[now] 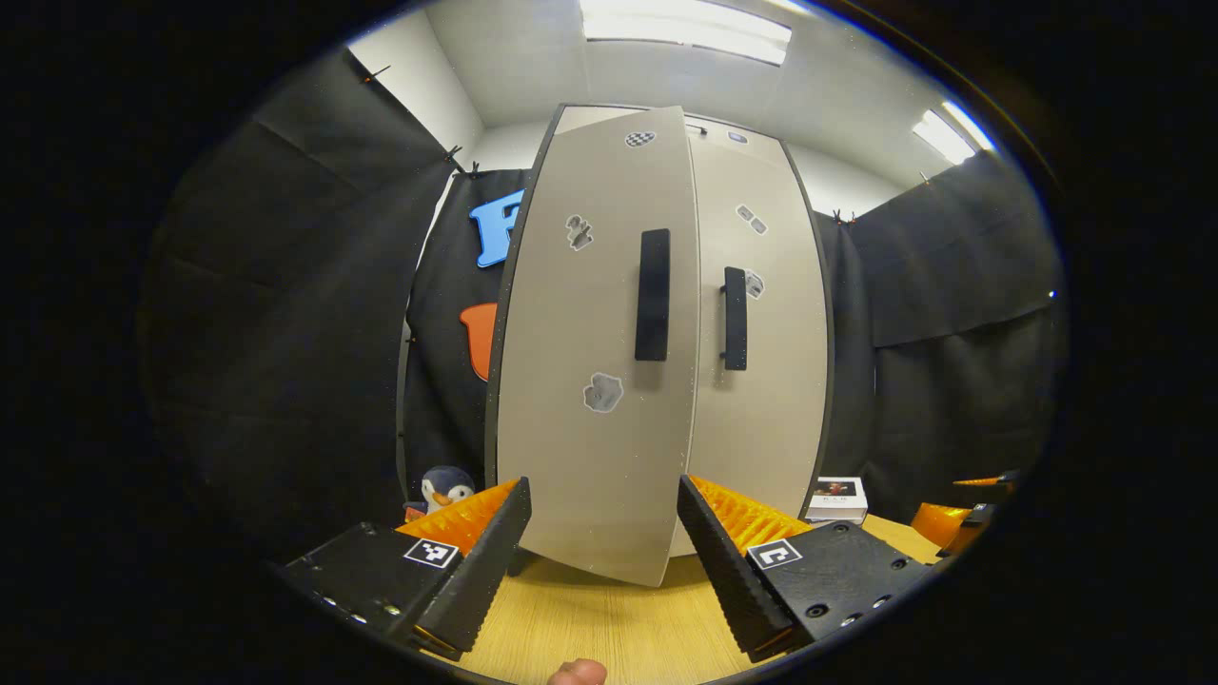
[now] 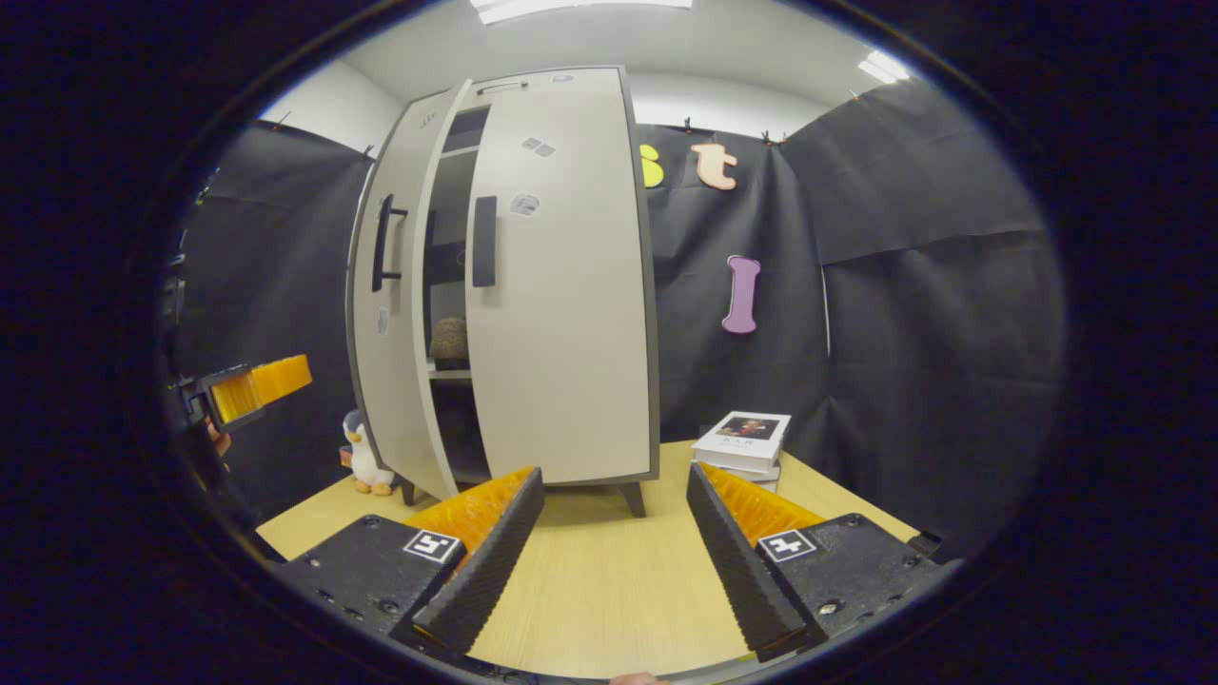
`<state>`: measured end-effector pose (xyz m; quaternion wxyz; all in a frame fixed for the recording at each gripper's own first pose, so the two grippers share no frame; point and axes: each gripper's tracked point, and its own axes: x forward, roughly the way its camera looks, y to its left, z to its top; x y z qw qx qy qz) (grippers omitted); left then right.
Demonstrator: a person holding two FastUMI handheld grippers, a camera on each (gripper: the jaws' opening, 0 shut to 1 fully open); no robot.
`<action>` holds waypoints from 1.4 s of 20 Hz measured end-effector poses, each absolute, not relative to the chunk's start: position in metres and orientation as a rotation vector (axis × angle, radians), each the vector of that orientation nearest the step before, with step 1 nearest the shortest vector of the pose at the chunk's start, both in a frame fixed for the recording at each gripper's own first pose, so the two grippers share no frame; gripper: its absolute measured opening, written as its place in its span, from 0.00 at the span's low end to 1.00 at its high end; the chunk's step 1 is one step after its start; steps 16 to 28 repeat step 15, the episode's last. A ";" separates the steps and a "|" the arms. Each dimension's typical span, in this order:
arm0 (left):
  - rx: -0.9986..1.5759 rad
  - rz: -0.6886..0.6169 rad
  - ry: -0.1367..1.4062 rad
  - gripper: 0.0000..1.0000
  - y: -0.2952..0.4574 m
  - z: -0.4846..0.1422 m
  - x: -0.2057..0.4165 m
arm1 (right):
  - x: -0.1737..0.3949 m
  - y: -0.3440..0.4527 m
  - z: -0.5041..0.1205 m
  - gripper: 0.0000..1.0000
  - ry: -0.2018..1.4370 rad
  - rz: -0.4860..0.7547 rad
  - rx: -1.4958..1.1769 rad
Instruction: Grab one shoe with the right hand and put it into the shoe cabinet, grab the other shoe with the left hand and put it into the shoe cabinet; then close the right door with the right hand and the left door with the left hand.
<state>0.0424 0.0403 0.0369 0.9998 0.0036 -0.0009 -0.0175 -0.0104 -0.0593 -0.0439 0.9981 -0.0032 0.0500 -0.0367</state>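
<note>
In the left gripper view, the left gripper (image 1: 599,533) is hanging with its fingers spread apart, gripping nothing — the left door (image 1: 595,362) is standing ajar straight ahead, its lower edge between the fingertips. In the right gripper view, the right gripper (image 2: 614,518) is likewise gaping empty; the shoe cabinet (image 2: 561,285) is rising ahead and slightly left, a shoe (image 2: 449,341) sitting on a shelf inside, the right door (image 2: 561,314) shut.

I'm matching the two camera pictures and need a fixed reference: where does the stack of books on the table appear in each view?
Left gripper view: stack of books at lower right, just right of the shoe cabinet's base.
Right gripper view: stack of books right of centre, right of the cabinet's leg.
Shared landmark: the toy penguin left of the cabinet.
</note>
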 end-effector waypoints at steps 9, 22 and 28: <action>-0.029 -0.030 0.078 0.94 0.022 -0.010 0.016 | -0.009 -0.065 -0.045 0.99 0.104 -0.089 -0.003; -0.040 -0.035 0.096 0.94 0.017 -0.010 0.019 | -0.007 -0.065 -0.043 0.99 0.098 -0.094 -0.013; -0.040 -0.035 0.096 0.94 0.017 -0.010 0.019 | -0.007 -0.065 -0.043 0.99 0.098 -0.094 -0.013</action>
